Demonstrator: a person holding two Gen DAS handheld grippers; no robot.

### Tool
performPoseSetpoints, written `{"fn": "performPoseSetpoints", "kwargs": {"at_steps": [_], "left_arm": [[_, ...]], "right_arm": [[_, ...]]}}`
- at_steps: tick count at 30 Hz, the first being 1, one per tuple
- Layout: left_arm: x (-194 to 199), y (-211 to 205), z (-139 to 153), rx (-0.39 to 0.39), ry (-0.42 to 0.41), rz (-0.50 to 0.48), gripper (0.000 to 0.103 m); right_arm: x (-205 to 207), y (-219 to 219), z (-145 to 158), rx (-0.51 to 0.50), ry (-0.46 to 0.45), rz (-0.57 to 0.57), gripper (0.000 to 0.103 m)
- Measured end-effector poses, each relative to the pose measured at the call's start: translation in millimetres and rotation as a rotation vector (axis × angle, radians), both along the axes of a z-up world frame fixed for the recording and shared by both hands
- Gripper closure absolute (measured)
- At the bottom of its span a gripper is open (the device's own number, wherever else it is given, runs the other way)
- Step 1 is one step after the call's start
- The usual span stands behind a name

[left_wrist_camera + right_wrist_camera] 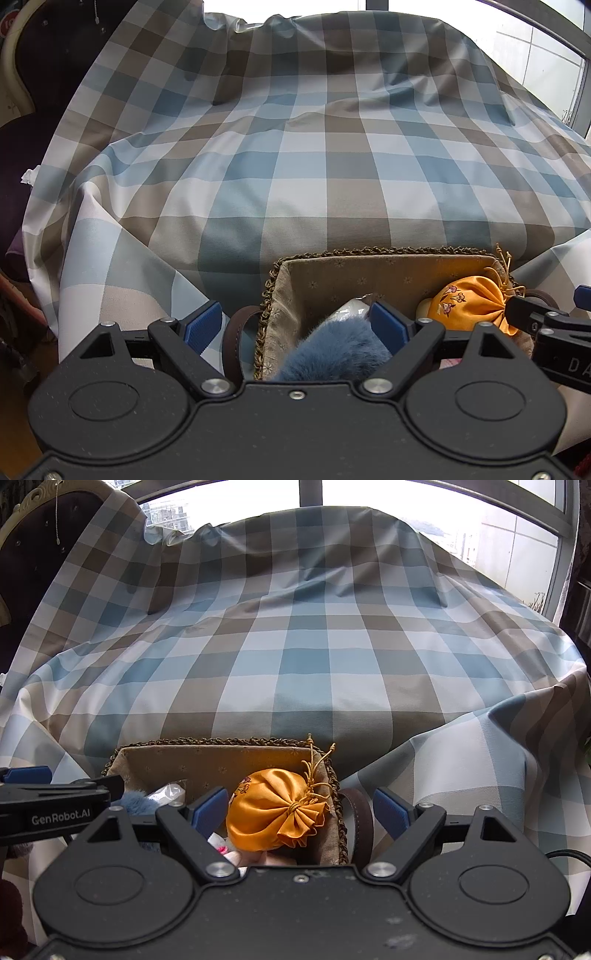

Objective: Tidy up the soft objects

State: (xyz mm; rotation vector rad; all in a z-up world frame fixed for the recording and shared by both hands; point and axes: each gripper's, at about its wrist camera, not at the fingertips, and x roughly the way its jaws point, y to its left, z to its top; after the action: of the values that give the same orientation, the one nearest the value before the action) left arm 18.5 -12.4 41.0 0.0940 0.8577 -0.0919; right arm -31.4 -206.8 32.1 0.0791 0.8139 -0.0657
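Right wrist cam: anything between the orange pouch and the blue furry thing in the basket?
Yes: a clear plastic packet lies between orange drawstring pouch and blue furry toy, visible in both wrist views.

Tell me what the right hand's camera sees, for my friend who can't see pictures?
An orange drawstring pouch sits in a fabric-lined basket on a blue-and-tan checked cloth. The right gripper hangs open over it, and the left gripper pokes in from the left.

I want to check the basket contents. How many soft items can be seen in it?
3 clearly: orange pouch at the right, blue fluffy item at the left, clear packet behind it. More are partly hidden underneath.
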Motion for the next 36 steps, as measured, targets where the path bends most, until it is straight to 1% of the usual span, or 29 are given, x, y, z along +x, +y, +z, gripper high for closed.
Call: {"fn": "performPoseSetpoints", "kwargs": {"at_steps": [36], "left_arm": [[0.9,0.6,-1.8,-0.001,0.005,0.013,0.019]], "right_arm": [[3.5,0.1,-6.0,0.01,0.017,-0.003,0.017]]}}
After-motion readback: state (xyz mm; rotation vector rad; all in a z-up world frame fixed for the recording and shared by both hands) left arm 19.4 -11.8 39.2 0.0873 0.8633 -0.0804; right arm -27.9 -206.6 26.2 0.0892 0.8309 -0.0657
